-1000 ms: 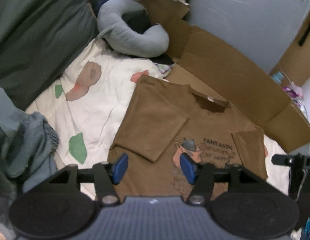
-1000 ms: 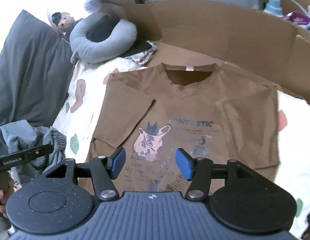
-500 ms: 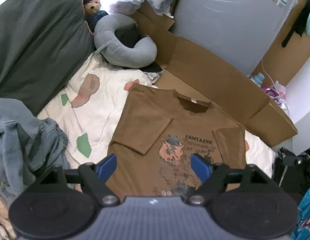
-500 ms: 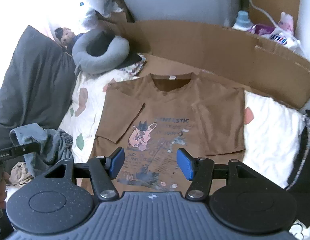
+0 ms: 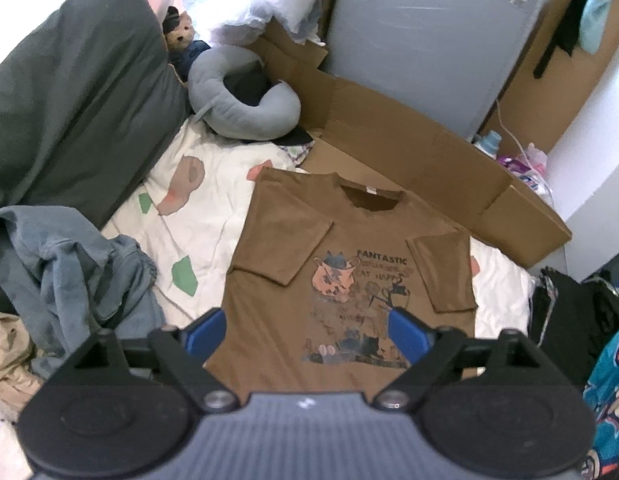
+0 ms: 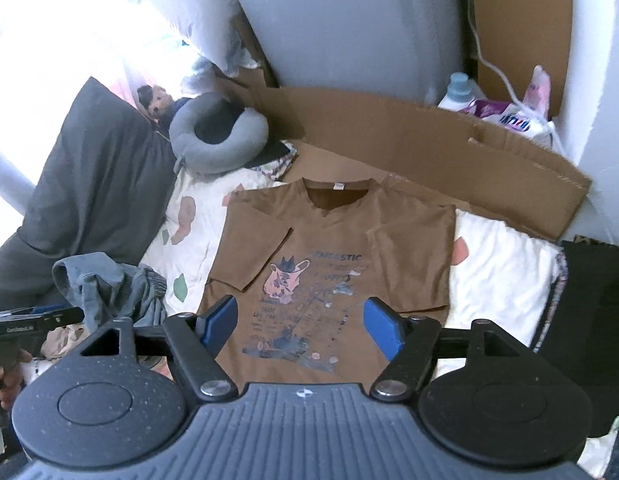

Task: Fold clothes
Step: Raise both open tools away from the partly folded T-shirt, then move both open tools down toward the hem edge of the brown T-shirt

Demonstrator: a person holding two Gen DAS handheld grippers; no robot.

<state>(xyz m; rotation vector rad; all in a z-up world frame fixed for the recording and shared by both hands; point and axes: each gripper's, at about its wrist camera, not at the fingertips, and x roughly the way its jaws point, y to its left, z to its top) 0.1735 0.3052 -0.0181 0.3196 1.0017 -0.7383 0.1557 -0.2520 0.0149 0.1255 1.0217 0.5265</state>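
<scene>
Opening with nothing held, both claws [image 5: 307, 332] [image 6: 301, 324] hang above the brown T-shirt [image 5: 349, 256]

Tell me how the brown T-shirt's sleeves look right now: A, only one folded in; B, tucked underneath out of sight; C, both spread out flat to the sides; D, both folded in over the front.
D: on the brown T-shirt, both sleeves lie folded inward on top of the chest, either side of the print.

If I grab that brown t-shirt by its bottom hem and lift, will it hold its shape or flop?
The brown t-shirt will probably flop: it is thin cloth lying flat on the white bedding. Its sleeves are only folded inward, so they would likely fall open. It looks light, so it may slide rather than resist.
</scene>
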